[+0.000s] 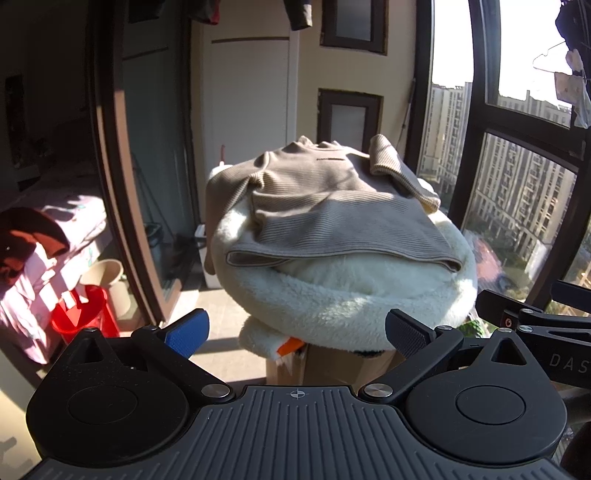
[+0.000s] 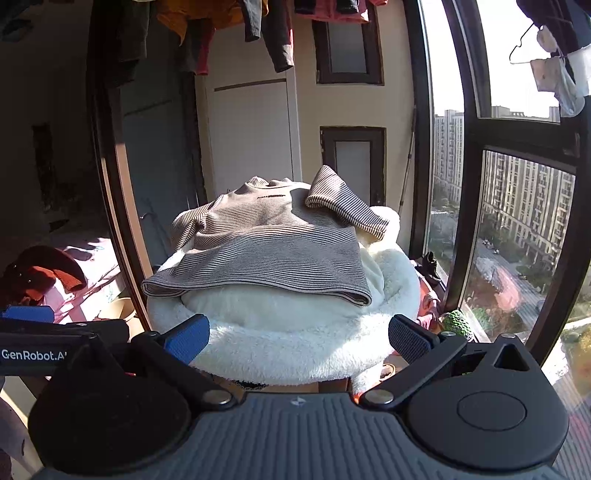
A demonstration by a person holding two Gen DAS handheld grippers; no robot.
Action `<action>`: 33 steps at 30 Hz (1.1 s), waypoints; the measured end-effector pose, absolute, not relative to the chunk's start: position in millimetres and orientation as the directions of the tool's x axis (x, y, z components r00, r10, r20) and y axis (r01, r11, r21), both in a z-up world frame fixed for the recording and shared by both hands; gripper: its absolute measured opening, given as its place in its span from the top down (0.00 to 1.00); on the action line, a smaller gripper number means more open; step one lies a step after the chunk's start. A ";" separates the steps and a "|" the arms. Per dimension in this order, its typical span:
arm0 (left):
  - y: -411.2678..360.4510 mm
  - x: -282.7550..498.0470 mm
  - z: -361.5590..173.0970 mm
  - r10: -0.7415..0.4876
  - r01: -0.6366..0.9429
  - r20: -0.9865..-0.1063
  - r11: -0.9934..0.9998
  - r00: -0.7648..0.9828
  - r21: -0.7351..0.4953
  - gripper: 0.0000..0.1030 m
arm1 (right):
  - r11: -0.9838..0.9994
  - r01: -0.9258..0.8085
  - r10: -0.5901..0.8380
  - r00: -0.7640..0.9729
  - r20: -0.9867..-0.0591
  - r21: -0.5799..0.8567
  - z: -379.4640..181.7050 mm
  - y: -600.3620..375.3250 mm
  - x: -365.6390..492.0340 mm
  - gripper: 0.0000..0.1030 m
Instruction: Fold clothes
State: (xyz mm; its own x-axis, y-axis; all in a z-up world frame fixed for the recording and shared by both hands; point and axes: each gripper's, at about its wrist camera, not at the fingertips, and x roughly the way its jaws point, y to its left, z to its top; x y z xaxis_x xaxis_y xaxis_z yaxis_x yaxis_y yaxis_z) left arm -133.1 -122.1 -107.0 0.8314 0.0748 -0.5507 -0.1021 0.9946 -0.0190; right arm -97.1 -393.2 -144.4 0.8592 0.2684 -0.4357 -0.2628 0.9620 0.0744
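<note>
A beige ribbed sweater (image 1: 325,206) (image 2: 273,247) lies spread on a round white fluffy cushion (image 1: 343,306) (image 2: 295,343). Its right sleeve (image 1: 399,170) (image 2: 343,203) is folded in over the body, and its left sleeve (image 1: 212,206) hangs off the cushion's left side. The hem faces me. My left gripper (image 1: 297,332) is open and empty, a short way in front of the cushion's near rim. My right gripper (image 2: 297,338) is open too, its fingers straddling the near rim with nothing held.
A cardboard box (image 1: 332,365) carries the cushion. Tall windows (image 1: 517,184) stand at the right; a dark door frame (image 1: 114,184) is at the left. A red bucket (image 1: 81,314) sits low on the left. Clothes (image 2: 229,26) hang overhead. The other gripper (image 1: 535,317) shows at right.
</note>
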 end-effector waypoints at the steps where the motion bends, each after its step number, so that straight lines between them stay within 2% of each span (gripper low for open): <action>1: -121.8 -133.3 -106.8 0.076 -0.103 -0.550 0.995 0.832 -0.019 0.00 | 0.962 -0.263 0.268 0.859 -0.435 0.073 -144.5 -393.1 -97.3 0.00; 26: -109.0 -108.9 -109.8 0.085 -0.115 -0.570 0.993 0.817 -0.017 0.00 | 0.960 -0.274 0.272 0.846 -0.459 0.064 -146.8 -380.0 -76.1 0.00; 33: -96.9 -89.0 -113.0 0.047 -0.100 -0.563 0.993 0.825 -0.064 0.00 | 0.958 -0.279 0.278 0.839 -0.467 0.069 -147.3 -373.1 -57.8 0.00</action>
State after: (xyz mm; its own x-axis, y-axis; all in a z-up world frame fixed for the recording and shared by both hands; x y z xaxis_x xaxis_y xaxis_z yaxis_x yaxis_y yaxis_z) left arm -89.0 -96.9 -113.0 0.8248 0.0470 -0.5635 -0.1001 0.9929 -0.0637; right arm -57.8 -373.1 -147.3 0.8394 0.2783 -0.4668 -0.2794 0.9577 0.0685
